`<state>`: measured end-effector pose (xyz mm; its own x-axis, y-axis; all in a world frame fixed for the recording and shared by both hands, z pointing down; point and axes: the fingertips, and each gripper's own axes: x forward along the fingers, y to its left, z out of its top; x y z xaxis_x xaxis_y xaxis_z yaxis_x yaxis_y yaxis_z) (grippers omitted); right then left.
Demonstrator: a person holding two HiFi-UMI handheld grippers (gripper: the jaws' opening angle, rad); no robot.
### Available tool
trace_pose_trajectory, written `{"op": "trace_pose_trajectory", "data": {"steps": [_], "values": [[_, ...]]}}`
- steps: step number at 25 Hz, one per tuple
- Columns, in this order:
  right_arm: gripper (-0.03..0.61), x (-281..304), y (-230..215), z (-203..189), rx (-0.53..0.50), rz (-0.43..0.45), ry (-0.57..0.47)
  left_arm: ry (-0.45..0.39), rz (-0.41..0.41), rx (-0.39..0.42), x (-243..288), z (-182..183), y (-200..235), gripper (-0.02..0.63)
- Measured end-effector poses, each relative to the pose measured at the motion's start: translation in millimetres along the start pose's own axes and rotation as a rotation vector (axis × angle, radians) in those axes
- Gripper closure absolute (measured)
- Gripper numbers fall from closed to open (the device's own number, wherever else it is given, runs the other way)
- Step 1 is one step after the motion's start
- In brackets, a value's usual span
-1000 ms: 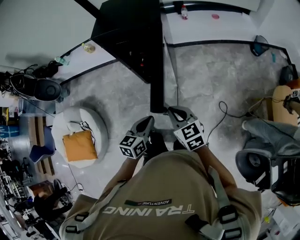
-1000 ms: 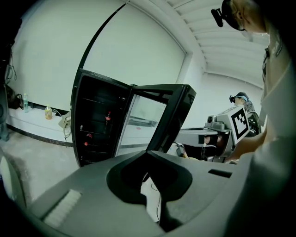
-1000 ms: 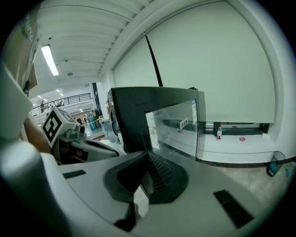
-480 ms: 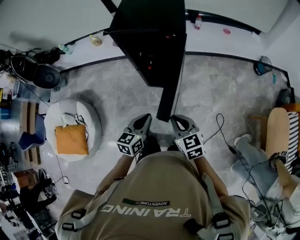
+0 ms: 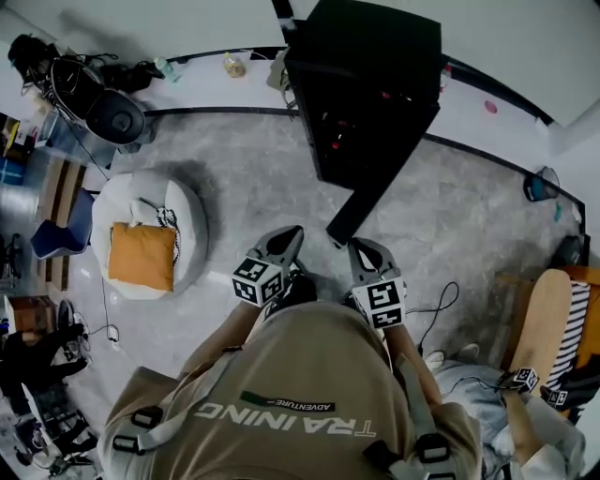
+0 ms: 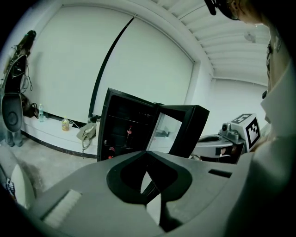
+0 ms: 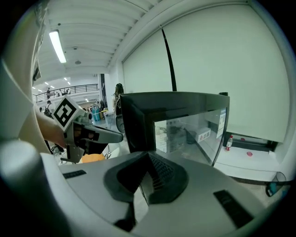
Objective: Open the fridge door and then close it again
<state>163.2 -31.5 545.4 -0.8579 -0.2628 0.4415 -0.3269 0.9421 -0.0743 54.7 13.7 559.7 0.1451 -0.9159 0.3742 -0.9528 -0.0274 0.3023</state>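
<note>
Fridge [image 5: 375, 84] noted ahead, door [image 5: 380, 192] standing wide open. Left gripper [image 5: 291, 234] and right gripper [image 5: 359, 248] pressed closed, empty, just short of door. Risk judged: over-hard push, door slammed, bottles [image 6: 130, 132] toppled.

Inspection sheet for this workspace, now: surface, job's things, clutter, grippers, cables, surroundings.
Surface: grey stone floor.
Job's things: black fridge, its glass door standing open.
Clutter: white pouf carrying an orange cushion; bottle by the wall.
Grippers: left gripper and right gripper both shut, empty, neither on the door.
Cables: coiled black leads at the wall.
Surroundings: white wall; a second person at lower right.
</note>
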Motion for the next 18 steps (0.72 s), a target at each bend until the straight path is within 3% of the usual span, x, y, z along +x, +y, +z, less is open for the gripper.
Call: {"op": "trace_pose_trajectory", "data": {"steps": [8, 13, 18], "values": [[0.583, 48.6, 19.7, 22.2, -0.016, 0.008, 0.025, -0.030, 0.026, 0.034, -16.7, 19.4, 53.6, 0.614], [0.583, 71.9, 17.7, 33.0, -0.034, -0.009, 0.033, -0.032, 0.005, 0.009, -8.0, 25.6, 84.8, 0.614], [0.583, 101.8, 17.2, 48.0, 0.006, -0.055, 0.014, -0.014, -0.025, 0.045, -1.2, 41.1, 123.7, 0.614]]}}
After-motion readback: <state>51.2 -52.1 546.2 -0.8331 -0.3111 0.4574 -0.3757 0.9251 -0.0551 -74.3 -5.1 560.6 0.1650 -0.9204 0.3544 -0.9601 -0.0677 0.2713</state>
